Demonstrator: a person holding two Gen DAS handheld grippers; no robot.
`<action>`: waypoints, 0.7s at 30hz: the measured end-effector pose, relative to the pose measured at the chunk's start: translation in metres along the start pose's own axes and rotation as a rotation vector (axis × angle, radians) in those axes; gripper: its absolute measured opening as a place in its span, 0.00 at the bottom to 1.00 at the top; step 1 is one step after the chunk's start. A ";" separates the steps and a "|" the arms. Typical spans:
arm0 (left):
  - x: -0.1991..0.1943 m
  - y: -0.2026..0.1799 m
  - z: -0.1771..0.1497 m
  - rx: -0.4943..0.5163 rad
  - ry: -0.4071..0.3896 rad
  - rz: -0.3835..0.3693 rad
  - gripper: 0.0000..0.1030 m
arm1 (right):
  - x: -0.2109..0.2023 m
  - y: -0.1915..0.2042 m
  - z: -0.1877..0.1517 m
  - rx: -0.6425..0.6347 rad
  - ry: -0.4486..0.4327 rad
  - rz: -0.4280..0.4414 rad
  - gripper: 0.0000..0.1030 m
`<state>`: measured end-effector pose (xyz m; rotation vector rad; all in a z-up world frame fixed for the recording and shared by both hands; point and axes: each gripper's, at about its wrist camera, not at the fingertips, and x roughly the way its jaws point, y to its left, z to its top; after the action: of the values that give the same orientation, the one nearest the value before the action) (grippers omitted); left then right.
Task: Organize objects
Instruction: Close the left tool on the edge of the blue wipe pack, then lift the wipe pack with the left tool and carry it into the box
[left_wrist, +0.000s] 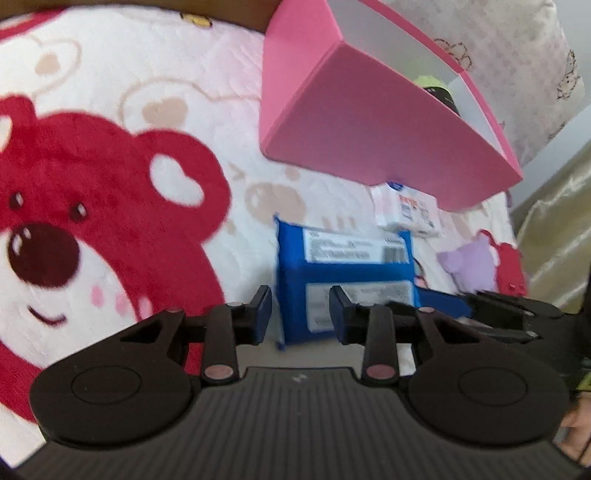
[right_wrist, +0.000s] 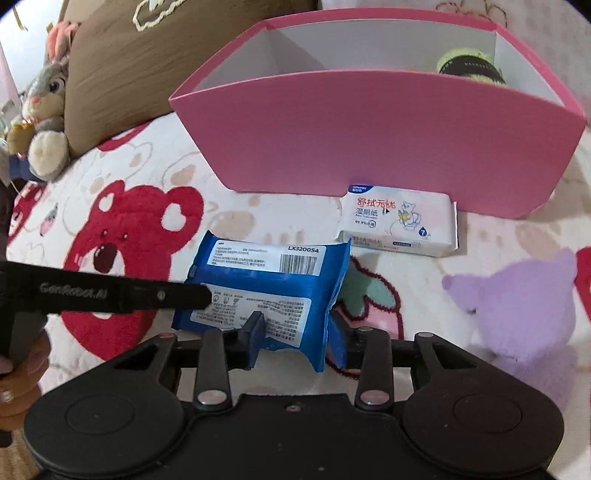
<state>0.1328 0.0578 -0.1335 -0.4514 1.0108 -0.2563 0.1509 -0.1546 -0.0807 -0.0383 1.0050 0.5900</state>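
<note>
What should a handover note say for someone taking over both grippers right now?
Right gripper: jaws straddle the near end of the blue wipes pack; whether they have clamped it is unclear.
Left gripper: open, holding nothing, just short of the same pack.
White wipes pack: on the blanket against the pink box.
Done: one dark, green-topped item is in the box.
Left: box both packs.
</note>
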 end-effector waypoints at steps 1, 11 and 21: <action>0.003 0.001 0.001 -0.001 0.000 0.007 0.32 | -0.001 -0.001 -0.001 -0.004 -0.004 0.007 0.42; 0.002 -0.013 -0.012 0.010 -0.009 -0.008 0.28 | -0.005 0.005 -0.011 -0.043 -0.036 0.025 0.39; -0.042 -0.049 -0.023 0.049 -0.032 -0.032 0.28 | -0.061 0.012 -0.018 -0.116 -0.093 0.011 0.39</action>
<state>0.0918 0.0260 -0.0888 -0.4266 0.9648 -0.3009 0.1064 -0.1769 -0.0390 -0.1070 0.8805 0.6535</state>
